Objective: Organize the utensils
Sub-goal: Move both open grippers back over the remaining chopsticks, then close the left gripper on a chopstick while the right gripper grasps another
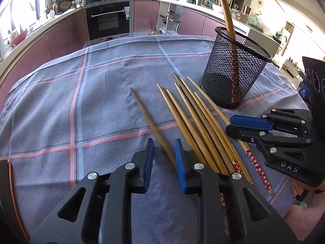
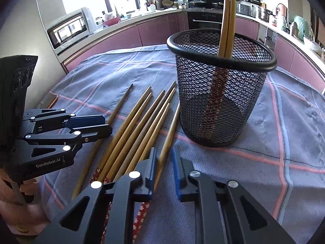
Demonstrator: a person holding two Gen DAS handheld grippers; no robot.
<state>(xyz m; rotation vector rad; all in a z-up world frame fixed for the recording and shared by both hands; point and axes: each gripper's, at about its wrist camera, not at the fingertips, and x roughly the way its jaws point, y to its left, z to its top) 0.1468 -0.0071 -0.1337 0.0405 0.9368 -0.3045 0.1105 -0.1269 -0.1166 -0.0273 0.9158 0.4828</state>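
Wooden brown chopsticks (image 2: 140, 126) lie ahead of my jaws; both gape empty, my right pair straddling one loose stick, black mesh cup (image 2: 221, 93) beyond.

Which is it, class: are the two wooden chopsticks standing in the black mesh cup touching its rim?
Touching. In the right wrist view the two wooden chopsticks lean against the near rim of the black mesh cup, crossing it with no gap.

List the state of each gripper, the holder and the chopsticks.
left gripper: jaws open, straddling one lone chopstick on the cloth.
right gripper: jaws open around the rightmost chopstick.
mesh holder: upright, holding two chopsticks.
loose chopsticks: lying flat beside the holder.
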